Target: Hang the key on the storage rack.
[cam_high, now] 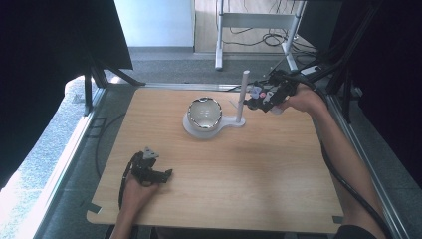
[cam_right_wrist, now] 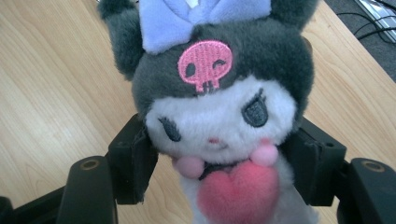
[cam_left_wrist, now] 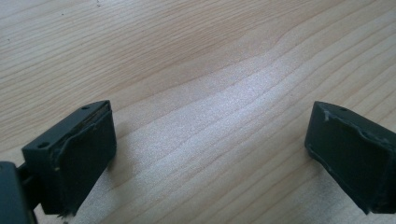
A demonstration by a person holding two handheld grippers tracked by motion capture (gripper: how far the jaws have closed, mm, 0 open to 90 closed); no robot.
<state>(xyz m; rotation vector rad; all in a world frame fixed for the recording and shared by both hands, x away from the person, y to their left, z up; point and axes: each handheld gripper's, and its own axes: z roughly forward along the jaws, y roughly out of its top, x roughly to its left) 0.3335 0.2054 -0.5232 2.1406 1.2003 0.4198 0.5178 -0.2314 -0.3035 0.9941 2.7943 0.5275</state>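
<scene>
1. My high view looks forward and down on the whole wooden table [cam_high: 224,179].
2. My left gripper view looks down very near at this table [cam_left_wrist: 196,70].
3. My right gripper view faces the plush toy [cam_right_wrist: 219,121] closely, the same table [cam_right_wrist: 51,93] behind.

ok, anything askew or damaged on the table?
Nothing spilled or tipped. Bowl sits upright on its white stand, and the plush looks intact in the right gripper. Left gripper pads look frayed at the edges.

The dark grey and white plush doll with a pink skull patch [cam_right_wrist: 219,116] is running off the right gripper view's top and bottom edges, hiding its ear tips and lower body; in the high view it is looking too small to make out.
</scene>
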